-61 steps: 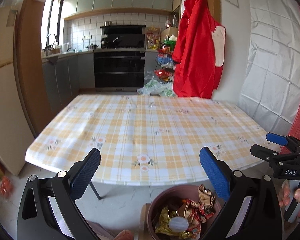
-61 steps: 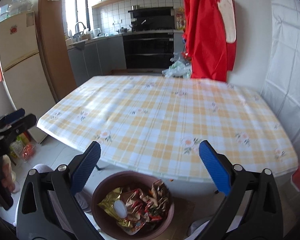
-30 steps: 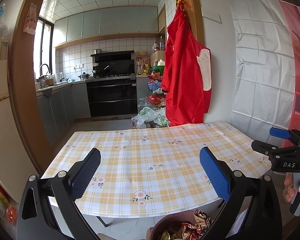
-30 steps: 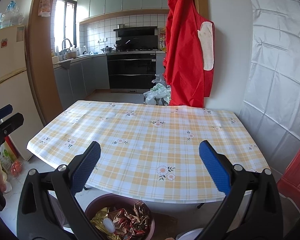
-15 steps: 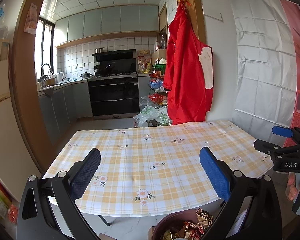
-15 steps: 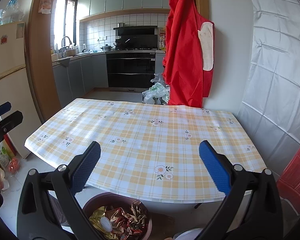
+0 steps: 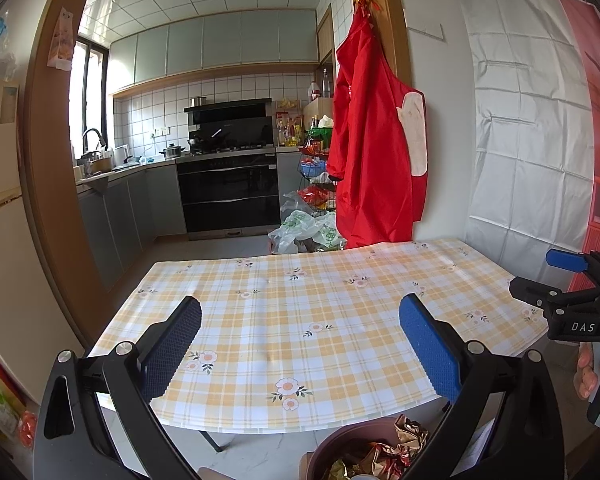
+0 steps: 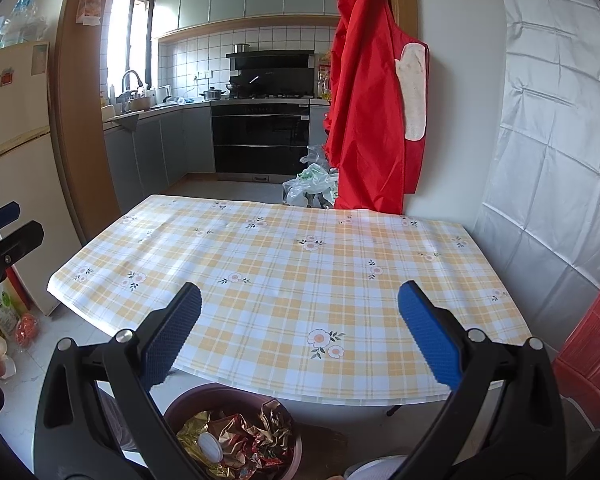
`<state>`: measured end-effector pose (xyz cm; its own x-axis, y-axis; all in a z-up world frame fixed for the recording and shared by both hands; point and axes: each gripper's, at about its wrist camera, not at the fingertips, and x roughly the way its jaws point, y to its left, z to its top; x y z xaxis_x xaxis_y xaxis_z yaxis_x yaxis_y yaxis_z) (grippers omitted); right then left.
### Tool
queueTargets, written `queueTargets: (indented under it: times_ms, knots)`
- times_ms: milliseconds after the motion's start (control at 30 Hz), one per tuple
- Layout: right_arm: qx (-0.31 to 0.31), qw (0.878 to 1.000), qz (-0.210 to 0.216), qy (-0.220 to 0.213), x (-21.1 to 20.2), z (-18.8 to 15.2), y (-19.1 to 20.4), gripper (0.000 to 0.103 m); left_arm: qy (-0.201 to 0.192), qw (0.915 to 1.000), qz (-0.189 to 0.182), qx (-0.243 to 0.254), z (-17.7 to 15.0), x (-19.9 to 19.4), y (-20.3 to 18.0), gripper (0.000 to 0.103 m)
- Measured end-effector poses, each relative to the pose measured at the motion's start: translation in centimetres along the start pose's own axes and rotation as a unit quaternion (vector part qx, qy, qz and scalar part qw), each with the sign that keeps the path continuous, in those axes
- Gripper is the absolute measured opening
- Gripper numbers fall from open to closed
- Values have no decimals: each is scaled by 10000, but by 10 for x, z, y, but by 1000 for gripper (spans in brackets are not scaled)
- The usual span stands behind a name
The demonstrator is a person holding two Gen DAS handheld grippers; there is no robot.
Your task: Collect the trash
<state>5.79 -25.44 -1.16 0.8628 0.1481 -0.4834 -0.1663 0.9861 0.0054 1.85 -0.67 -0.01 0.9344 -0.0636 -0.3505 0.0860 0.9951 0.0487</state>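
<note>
1. My left gripper (image 7: 300,344) and right gripper (image 8: 299,332): fingers wide apart, empty
2. Below them, bin (image 8: 288,454) on the floor holds crumpled wrappers (image 8: 236,440)
3. Beyond, checked table (image 8: 284,264); red apron (image 8: 374,120) hangs behind

The table (image 8: 292,272) stands in front of the kitchen doorway, its right side near the sheeted wall (image 8: 548,128). Below its near edge sits the bin (image 8: 236,436), with wrappers (image 8: 240,440) inside. Behind the table an apron (image 8: 376,104) hangs; bags (image 8: 310,186) lie on the floor beside it
</note>
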Motion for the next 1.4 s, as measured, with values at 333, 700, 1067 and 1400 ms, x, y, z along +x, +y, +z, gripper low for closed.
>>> queueTargets:
  times_ms: [333,700,1067,1400]
  knots:
    - [-16,10000,-4,6,0,-1,1,97,-32,10000,16,9,0,0,4,97]
    - [-27,10000,1,21,1,0,0,97,2,10000,40,-30,-1,-1,8,97]
    - [-23,10000,5,45,2,-1,-3,97,46,10000,11,-40,-1,0,9,97]
    - [-20,9999,13,129,6,-6,-3,97,108,9999,30,-36,-3,3,9,97]
